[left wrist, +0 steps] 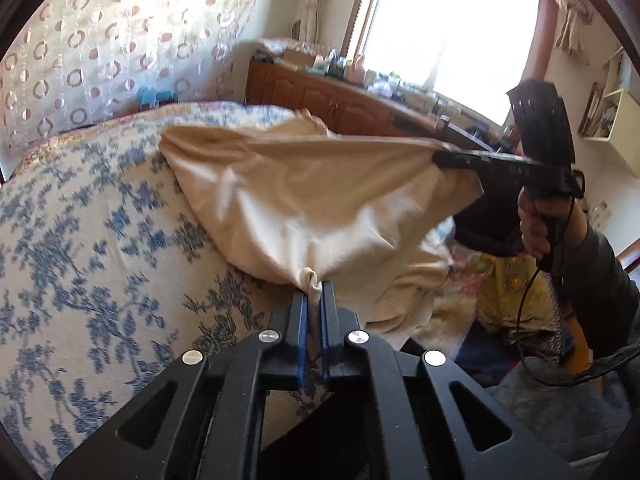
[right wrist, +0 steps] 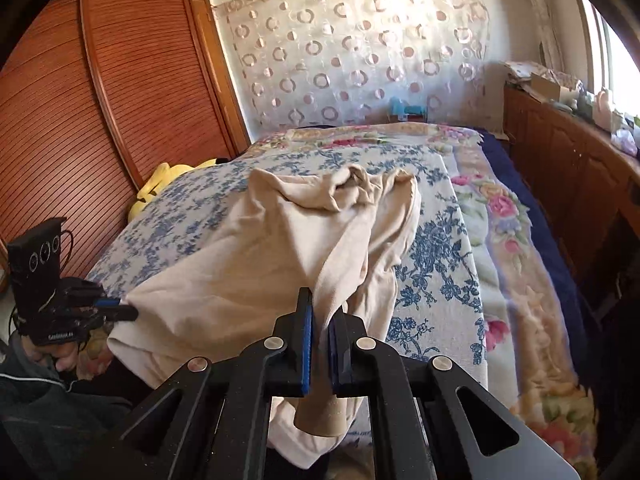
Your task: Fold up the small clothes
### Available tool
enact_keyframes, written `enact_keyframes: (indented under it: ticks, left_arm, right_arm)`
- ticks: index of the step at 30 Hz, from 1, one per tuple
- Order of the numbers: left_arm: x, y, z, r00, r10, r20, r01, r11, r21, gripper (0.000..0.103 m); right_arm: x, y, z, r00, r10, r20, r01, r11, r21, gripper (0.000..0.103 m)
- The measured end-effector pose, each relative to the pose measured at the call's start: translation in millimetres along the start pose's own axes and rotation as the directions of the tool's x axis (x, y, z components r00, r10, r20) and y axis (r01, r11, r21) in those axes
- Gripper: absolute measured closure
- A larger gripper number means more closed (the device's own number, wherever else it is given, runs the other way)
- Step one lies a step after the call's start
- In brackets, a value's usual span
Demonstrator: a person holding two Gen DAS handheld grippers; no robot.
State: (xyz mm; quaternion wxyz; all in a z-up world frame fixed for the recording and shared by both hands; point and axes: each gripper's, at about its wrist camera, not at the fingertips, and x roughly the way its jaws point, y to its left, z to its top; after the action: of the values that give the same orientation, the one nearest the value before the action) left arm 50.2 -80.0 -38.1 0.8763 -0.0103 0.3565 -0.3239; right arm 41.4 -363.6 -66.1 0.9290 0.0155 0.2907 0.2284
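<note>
Over the near bed (right wrist: 440,216), both grippers' fingers (left wrist: 325,300) pinch the beige garment (left wrist: 304,200), lifted and bunched; no fold made yet.

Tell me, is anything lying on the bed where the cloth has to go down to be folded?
Nothing visible is. Both the left gripper and the right gripper are shut on the cloth, holding its near edge up while the far end rests on the bed. The blue-flowered cover around it shows only itself.
</note>
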Motion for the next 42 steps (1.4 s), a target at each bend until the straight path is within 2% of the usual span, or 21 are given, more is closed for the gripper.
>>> enact_keyframes:
  ticks: [3,7,10,12,13,15,16,18,19,25,29,38,42]
  left_arm:
    - [-13,-2,1,1.0,0.007,0.012,-0.007,1.0,0.006,0.097]
    - [-13,-4,-6,1.0,0.022,-0.021,-0.022,1.0,0.008,0.097]
    - [-9,-2,-10,0.998,0.035,-0.048,-0.035,0.999,0.006,0.096]
    - [-8,0,-9,0.998,0.048,-0.05,-0.047,0.999,0.007,0.084]
    - [-8,1,-8,0.997,0.056,-0.045,-0.056,0.998,0.009,0.08]
    - [-8,2,-4,0.996,0.077,-0.033,-0.077,0.997,0.011,0.057]
    - [-8,3,-1,0.997,0.08,-0.024,-0.08,0.997,0.012,0.053]
    - [-6,7,5,0.996,0.083,-0.017,-0.082,0.997,0.011,0.026]
    - [-3,8,9,0.996,0.094,-0.012,-0.094,0.996,0.012,0.021]
    - [24,17,28,0.986,0.167,-0.027,-0.166,0.985,0.042,0.021]
    - [35,23,36,0.983,0.18,-0.033,-0.179,0.983,0.037,0.021]
    - [50,33,40,0.979,0.197,-0.047,-0.196,0.98,0.015,0.021]
    - [52,35,39,0.979,0.2,-0.05,-0.2,0.98,0.006,0.021]
  right_arm:
    - [-15,3,-2,0.999,0.021,-0.029,-0.021,1.0,0.008,0.097]
    - [-29,3,-14,0.995,0.05,-0.086,-0.046,0.998,0.051,0.097]
    - [-23,0,-28,0.99,-0.018,-0.139,0.022,0.999,0.027,0.097]
    - [-19,-6,-32,0.988,-0.032,-0.153,0.038,0.999,0.039,0.097]
    - [-19,-8,-31,0.988,-0.038,-0.147,0.044,0.998,0.039,0.092]
    - [-20,-7,-26,0.99,-0.06,-0.128,0.063,0.998,0.024,0.087]
    - [-21,-6,-22,0.991,-0.072,-0.116,0.074,0.997,0.013,0.082]
    - [-22,-3,-15,0.992,-0.082,-0.091,0.081,0.997,-0.01,0.072]
    - [-21,-1,-11,0.993,-0.086,-0.078,0.084,0.996,-0.024,0.068]
    - [10,8,11,0.997,-0.075,-0.031,0.073,0.996,-0.059,0.064]
    - [45,2,25,0.996,-0.082,-0.031,0.08,0.995,-0.066,0.064]
    - [112,-19,51,0.988,-0.06,-0.141,0.059,0.998,-0.01,0.064]
    - [137,-21,62,0.975,-0.034,-0.22,0.033,0.999,-0.008,0.064]
